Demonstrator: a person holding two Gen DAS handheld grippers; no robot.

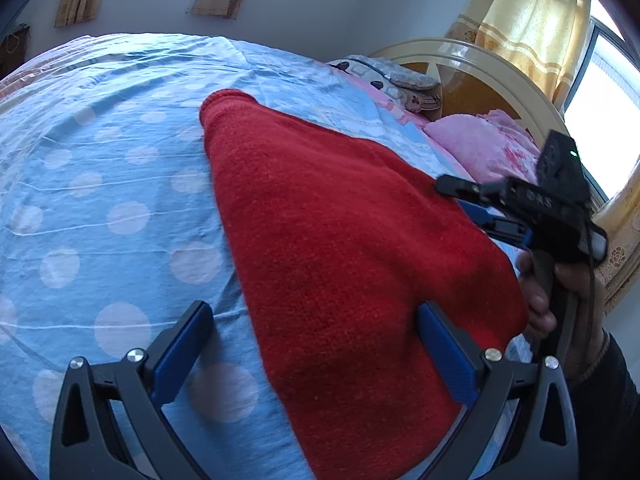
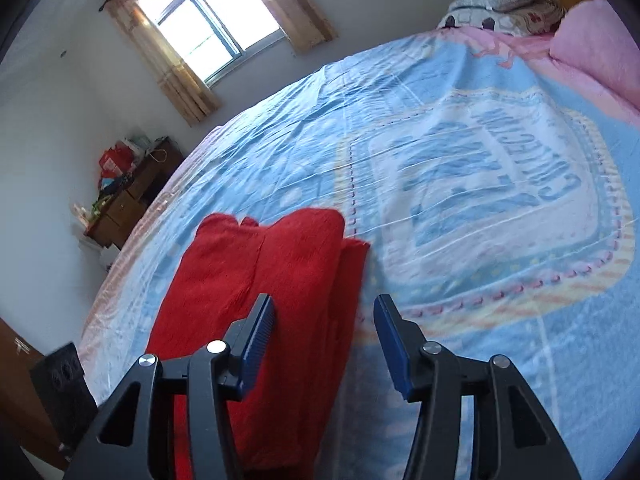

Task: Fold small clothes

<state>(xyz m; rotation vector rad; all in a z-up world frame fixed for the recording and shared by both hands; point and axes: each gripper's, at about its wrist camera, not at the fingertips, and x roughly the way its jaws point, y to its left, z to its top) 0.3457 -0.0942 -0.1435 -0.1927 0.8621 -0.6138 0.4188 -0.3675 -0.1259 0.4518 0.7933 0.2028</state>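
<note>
A: Status on the garment?

B: Red knit sweater point(image 1: 344, 248) lies folded on the blue polka-dot bedsheet point(image 1: 100, 184). In the left wrist view it runs from the upper middle of the frame down to the bottom centre. In the right wrist view it sits lower left, folded layers stacked, edges visible at the top.

A: Left gripper?

B: Left gripper point(image 1: 316, 356) is released, jaws wide apart. The right-hand finger sits at the sweater's edge, the left-hand finger is over bare sheet. Sweater fabric lies between them, pads not pressing on it.

A: Right one?

B: Right gripper point(image 2: 324, 340) is released too, jaws parted, nothing clamped. Its left pad point(image 2: 258, 340) overlaps the sweater's right side in frame; the other is over the sheet. Whether that pad touches the knit, cannot tell. In the left wrist view the same tool shows at the right edge, held by a hand point(image 1: 540, 292) just beside the sweater.

A: Surroundings?

B: Pink pillow point(image 1: 484, 144) and headboard point(image 1: 472, 64) upper right in the left view. Window point(image 2: 208, 28) with curtains upper left in the right view, wooden dresser point(image 2: 132, 196) at the left.
</note>
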